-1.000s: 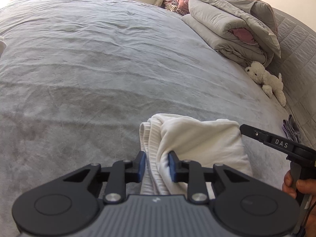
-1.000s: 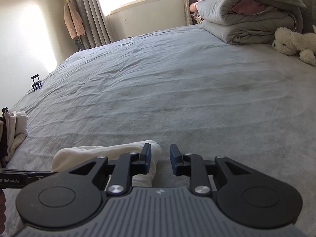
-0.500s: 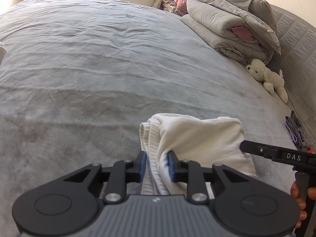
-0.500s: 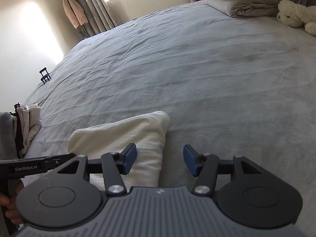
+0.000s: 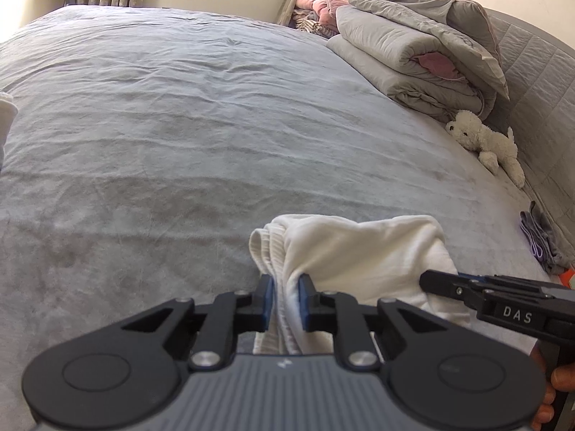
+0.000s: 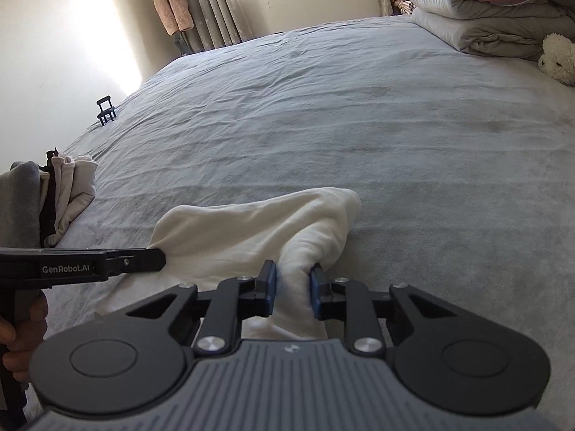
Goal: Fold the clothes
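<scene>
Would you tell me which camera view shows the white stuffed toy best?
The left wrist view: the white stuffed toy lies whole beside the folded duvet. The right wrist view catches only part of it, cut off at the right edge.

We see a cream-white garment (image 5: 359, 248) on a plain grey bedspread (image 5: 179, 125), black grippers with blue pads (image 6: 272, 287), a grey duvet (image 5: 413, 46) with pink lining, a white plush toy (image 5: 485, 140) and a dusty-pink towel (image 6: 169, 3).
</scene>
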The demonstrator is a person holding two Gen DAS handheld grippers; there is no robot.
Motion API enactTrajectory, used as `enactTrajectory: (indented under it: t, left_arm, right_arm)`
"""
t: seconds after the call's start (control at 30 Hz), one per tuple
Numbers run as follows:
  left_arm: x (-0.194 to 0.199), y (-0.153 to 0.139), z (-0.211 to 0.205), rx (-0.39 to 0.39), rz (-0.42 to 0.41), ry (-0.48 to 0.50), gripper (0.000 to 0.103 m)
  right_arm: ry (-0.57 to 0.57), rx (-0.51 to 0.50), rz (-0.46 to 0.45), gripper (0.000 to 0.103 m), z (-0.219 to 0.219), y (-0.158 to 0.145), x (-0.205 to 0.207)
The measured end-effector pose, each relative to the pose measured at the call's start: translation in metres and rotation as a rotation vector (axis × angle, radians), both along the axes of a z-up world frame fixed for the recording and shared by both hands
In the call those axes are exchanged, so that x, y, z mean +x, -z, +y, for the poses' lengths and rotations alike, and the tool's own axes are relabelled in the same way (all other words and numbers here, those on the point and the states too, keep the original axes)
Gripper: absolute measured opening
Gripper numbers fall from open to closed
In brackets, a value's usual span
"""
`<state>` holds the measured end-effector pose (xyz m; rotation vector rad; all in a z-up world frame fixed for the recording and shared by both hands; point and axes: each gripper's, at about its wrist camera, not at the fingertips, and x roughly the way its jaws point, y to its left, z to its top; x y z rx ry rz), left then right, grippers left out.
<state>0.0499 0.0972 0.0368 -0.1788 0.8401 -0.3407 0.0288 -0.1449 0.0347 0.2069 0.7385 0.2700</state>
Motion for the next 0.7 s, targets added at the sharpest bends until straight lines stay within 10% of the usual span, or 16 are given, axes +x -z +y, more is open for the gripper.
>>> enactTrajectory:
  t: [0.2,0.4,0.7]
  left_arm:
    - [-0.002,-0.002,0.0,0.008,-0.011,-0.002,0.014]
    - [0.0,-0.001,0.001,0.0,-0.001,-0.003,0.015]
    - [-0.001,-0.002,0.0,0.003,-0.002,-0.004,0.015]
  right_arm:
    - [0.031,0.038,0.009,0.023,-0.008,0.001,0.003]
    - [0.071,0.086,0.051,0.06,-0.018,0.009,0.008]
    - [0.042,0.065,0.044,0.059,-0.008,0.014,0.007]
